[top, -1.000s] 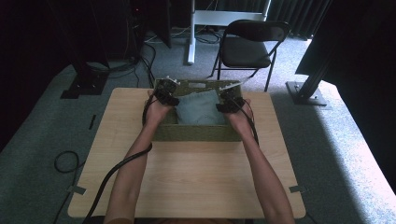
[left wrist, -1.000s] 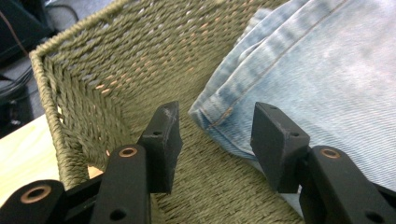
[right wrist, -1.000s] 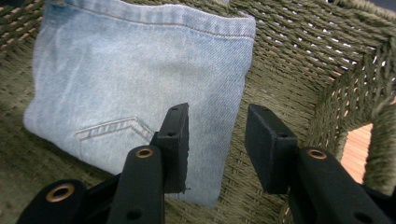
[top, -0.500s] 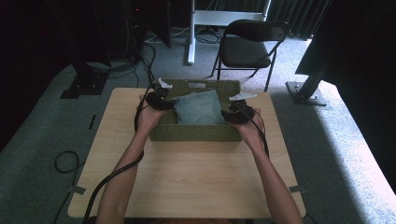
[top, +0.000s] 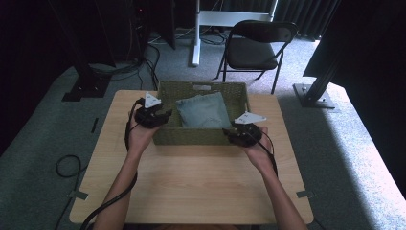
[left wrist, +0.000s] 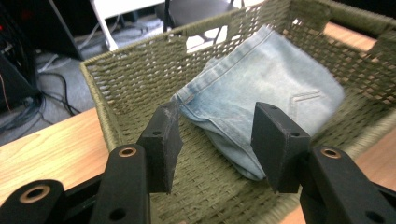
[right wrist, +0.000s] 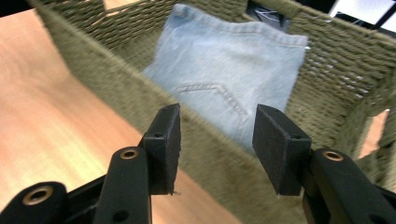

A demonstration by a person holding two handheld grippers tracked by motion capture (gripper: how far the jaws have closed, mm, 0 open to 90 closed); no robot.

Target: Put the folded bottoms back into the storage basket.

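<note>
My left gripper [left wrist: 215, 144] has its jaws apart, nothing between them. My right gripper [right wrist: 215, 147] has just been opening its jaws, also empty, just outside the basket's [top: 191, 136] near wall. The folded jeans [top: 203, 110] lie inside the basket, on the table [top: 191, 182].

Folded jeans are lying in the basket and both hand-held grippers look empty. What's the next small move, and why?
Probably draw both hands a little further back from the basket. The folded jeans lie flat inside it, and neither the left hand-held gripper nor the right hand-held gripper, whose jaws have just been opening, has anything between its jaws. Nothing seems left to adjust.
</note>
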